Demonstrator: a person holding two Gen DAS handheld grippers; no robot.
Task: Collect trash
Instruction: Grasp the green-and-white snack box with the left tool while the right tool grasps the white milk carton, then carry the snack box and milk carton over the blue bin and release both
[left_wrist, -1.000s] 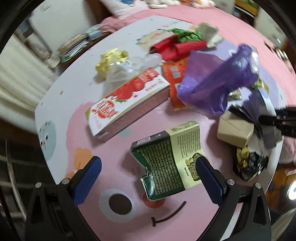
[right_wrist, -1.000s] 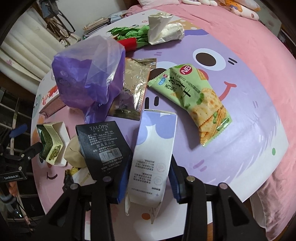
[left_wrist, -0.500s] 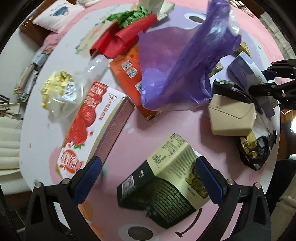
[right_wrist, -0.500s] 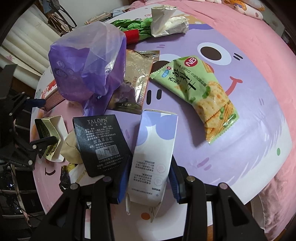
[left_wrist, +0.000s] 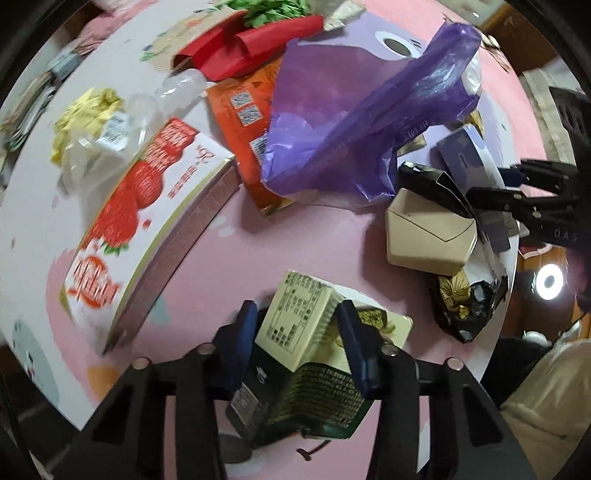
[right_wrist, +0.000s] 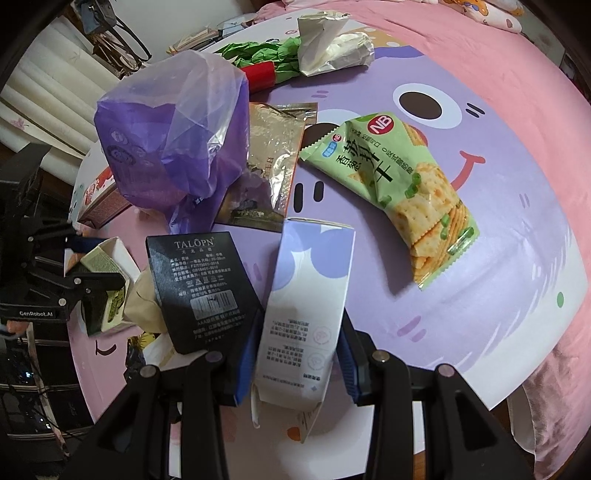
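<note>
While the left gripper (left_wrist: 295, 332) clamps the green carton (left_wrist: 299, 354), the right gripper (right_wrist: 297, 354) clamps the lilac carton (right_wrist: 308, 299) at the table's (right_wrist: 498, 314) near edge.

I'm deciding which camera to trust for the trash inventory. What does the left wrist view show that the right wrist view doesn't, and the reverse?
Only the left wrist view: the yellow wrapper, clear plastic bottle and orange packet.

Only the right wrist view: the green cracker packet and the gold foil pouch.

Both: the purple bag, the strawberry box, the left gripper shut on the green-and-cream carton, and the right gripper shut on the lavender carton.
</note>
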